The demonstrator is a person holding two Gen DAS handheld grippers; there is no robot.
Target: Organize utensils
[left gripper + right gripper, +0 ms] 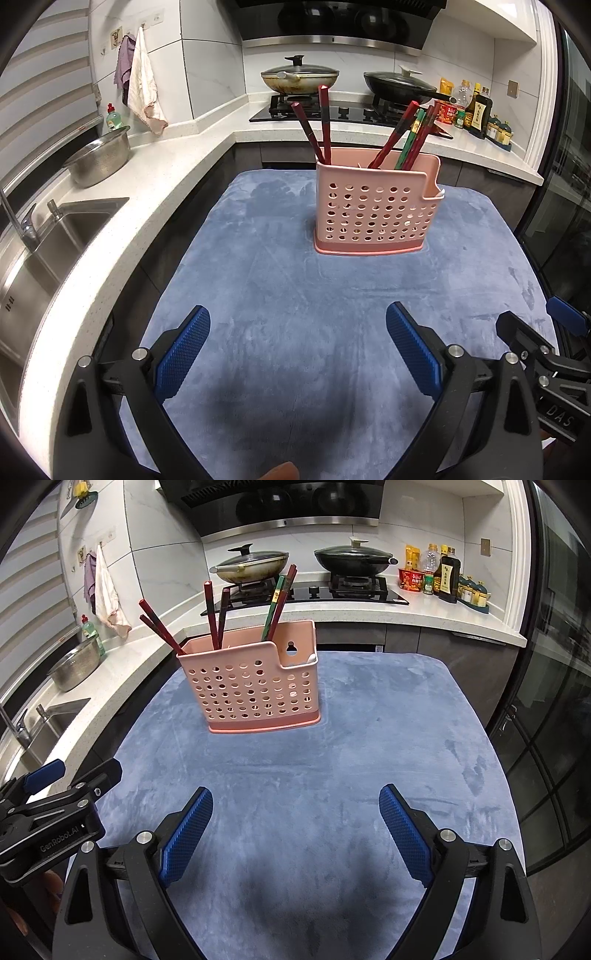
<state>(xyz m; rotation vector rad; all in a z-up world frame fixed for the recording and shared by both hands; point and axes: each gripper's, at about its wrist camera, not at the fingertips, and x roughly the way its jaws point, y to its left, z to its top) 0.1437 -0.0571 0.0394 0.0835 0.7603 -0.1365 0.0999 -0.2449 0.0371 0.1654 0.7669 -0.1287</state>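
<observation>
A pink perforated utensil holder (375, 206) stands upright on a blue cloth (295, 295); it also shows in the right wrist view (255, 686). Several dark red chopsticks (325, 125) and one green one (408, 142) stand in it, leaning left and right; they also show in the right wrist view (212, 611). My left gripper (297, 321) is open and empty, low over the near part of the cloth. My right gripper (295, 801) is open and empty beside it, also short of the holder.
A white counter (147, 192) runs along the left with a sink (48, 251) and a steel colander (98, 157). A stove with two lidded pans (299, 75) and sauce bottles (476, 110) stand behind. The cloth's right edge (491, 738) drops off toward a glass door.
</observation>
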